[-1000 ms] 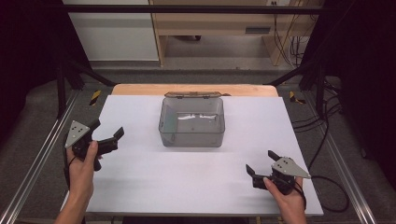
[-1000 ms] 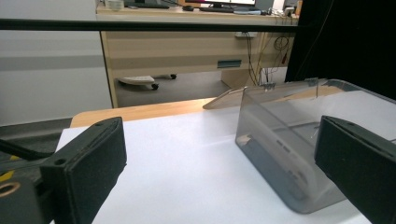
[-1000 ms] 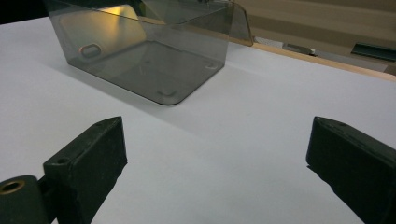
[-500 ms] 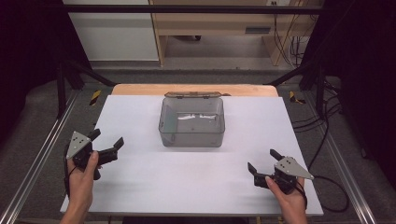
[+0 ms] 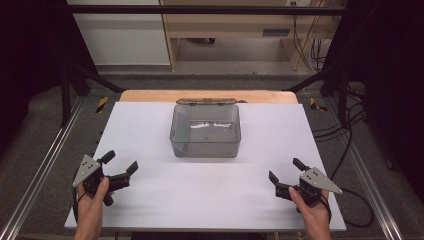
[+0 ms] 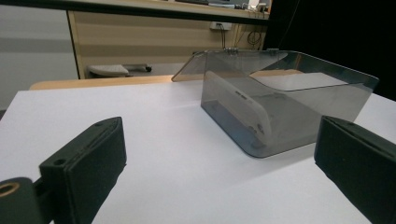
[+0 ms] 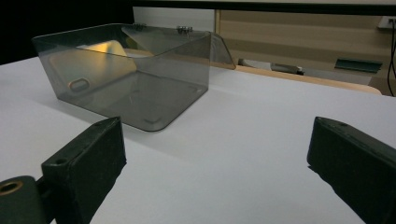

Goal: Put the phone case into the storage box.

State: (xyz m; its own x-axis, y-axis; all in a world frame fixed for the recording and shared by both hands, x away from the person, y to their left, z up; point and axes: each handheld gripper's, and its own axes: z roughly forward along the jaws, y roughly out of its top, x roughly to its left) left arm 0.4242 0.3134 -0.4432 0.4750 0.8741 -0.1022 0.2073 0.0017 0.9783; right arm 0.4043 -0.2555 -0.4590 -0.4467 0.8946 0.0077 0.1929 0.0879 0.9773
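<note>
Now both grippers sit nearer the front edge of the white surface [image 5: 210, 200] than a second ago. Left gripper [image 5: 121, 169] and right gripper [image 5: 283, 176]: jaws spread, holding nothing. Smoky transparent plastic box [image 5: 205, 131], hinged lid open, stands mid-surface towards the back, well apart from both. Looks like a pull-back, no approach yet.

High view sits up above the person's edge of the tabletop [image 5: 150, 130], looking forward and down, so the whole white surface fits in. The left gripper view rides low, just over the surface, facing the smoky plastic box [image 6: 285, 107] from its left-front corner. The right gripper view is just as low, looking at the box's other front corner. All three share that box, mid-table, with the wooden furniture behind it.
</note>
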